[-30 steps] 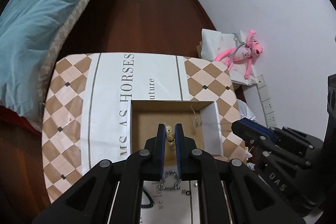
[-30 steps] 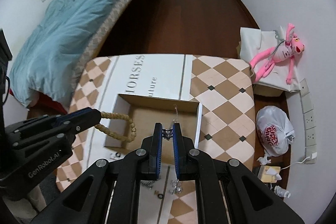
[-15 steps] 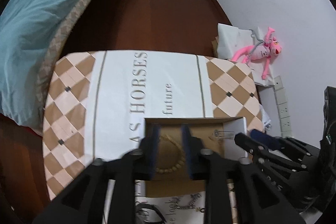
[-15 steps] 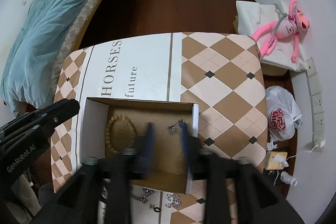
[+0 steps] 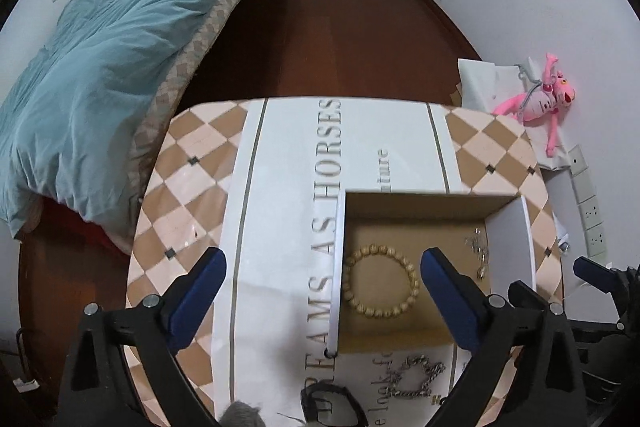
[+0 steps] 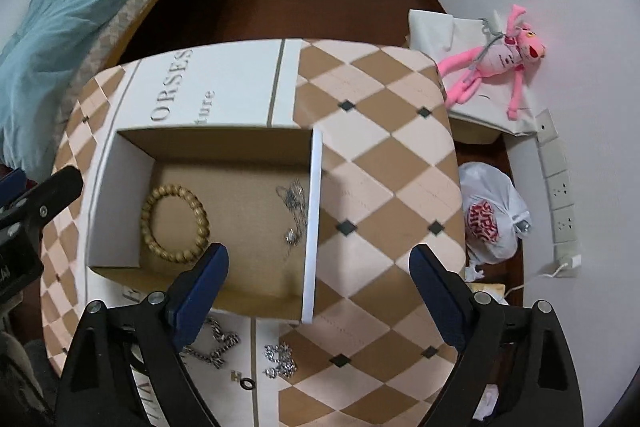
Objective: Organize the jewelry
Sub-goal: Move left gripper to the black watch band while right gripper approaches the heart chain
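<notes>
Nearest, both sets of jaws spread wide and empty: left gripper [image 5: 322,261] above the box's left wall, right gripper [image 6: 318,257] above its right wall, each having just been opening, nothing between the blue pads. Just beyond the fingers, still loose on the glossy tablecloth [image 6: 380,155] in front of the box: a chunky silver chain bracelet [image 6: 214,345], a small sparkling cluster [image 6: 280,365], a tiny black ring [image 6: 247,383], and a dark curved band [image 5: 332,405] at the near edge, too cut off to identify. So, apparently about half done. Farther, inside the open cardboard box [image 6: 316,219], brown and matte within, white outside: a round bracelet of wooden beads [image 6: 175,224] lying flat at the left, a thin silver chain [image 6: 294,213] heaped against the right wall. Beyond, a soft blue quilt [image 5: 100,75] and a pink plush toy [image 6: 496,63].
</notes>
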`<action>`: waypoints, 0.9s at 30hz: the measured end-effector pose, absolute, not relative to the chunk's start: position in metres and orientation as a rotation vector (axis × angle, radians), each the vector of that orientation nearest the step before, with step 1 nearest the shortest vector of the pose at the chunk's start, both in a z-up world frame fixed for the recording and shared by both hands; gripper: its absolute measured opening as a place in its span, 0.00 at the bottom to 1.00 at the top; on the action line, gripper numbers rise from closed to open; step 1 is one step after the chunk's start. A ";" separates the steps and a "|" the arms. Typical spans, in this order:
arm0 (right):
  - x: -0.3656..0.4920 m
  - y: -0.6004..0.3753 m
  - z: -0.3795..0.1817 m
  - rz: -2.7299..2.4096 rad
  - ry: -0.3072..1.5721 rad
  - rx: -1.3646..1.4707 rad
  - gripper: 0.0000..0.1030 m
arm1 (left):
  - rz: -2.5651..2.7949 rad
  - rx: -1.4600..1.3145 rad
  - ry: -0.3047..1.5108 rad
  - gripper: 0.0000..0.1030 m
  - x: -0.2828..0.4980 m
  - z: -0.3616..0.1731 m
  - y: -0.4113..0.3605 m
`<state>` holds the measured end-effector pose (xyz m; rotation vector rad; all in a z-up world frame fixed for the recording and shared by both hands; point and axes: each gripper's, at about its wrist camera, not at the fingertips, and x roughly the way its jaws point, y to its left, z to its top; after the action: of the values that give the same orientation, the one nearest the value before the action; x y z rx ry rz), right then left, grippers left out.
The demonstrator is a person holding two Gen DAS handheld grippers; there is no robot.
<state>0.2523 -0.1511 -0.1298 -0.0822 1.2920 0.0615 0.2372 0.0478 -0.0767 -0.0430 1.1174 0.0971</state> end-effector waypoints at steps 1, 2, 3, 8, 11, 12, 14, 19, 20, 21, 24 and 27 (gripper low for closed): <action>0.248 -0.151 -0.132 0.056 1.291 -0.083 0.93 | 0.100 -0.037 1.114 0.97 0.234 -0.078 0.047; 0.247 -0.151 -0.132 0.051 1.290 -0.086 0.94 | 0.103 -0.033 1.112 0.97 0.232 -0.078 0.046; 0.243 -0.151 -0.132 0.047 1.284 -0.088 0.94 | 0.104 -0.035 1.109 0.97 0.228 -0.078 0.047; 0.234 -0.150 -0.124 0.042 1.257 -0.078 0.94 | 0.115 -0.049 1.076 0.97 0.214 -0.069 0.048; 0.227 -0.151 -0.111 0.035 1.224 -0.064 0.94 | 0.120 -0.040 1.050 0.97 0.206 -0.060 0.048; 0.225 -0.151 -0.107 0.034 1.218 -0.061 0.94 | 0.120 -0.039 1.039 0.97 0.202 -0.055 0.048; 0.219 -0.152 -0.095 0.036 1.194 -0.047 0.94 | 0.121 -0.037 1.015 0.97 0.195 -0.045 0.048; 0.200 -0.149 -0.066 0.041 1.138 -0.038 0.94 | 0.120 -0.030 0.962 0.97 0.177 -0.020 0.048; 0.197 -0.150 -0.060 0.042 1.126 -0.034 0.94 | 0.121 -0.029 0.950 0.97 0.172 -0.014 0.048; 0.191 -0.150 -0.052 0.046 1.111 -0.027 0.94 | 0.120 -0.032 0.941 0.97 0.167 -0.009 0.049; 0.178 -0.153 -0.036 0.055 1.078 -0.003 0.94 | 0.134 -0.033 0.922 0.97 0.154 0.001 0.054; 0.164 -0.156 -0.028 0.060 1.062 0.025 0.94 | 0.170 -0.009 0.916 0.97 0.140 0.005 0.056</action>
<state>0.1645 -0.1556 -0.0280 0.0254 1.0619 0.0596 0.1397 0.0564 0.0048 -0.0090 0.9160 0.1701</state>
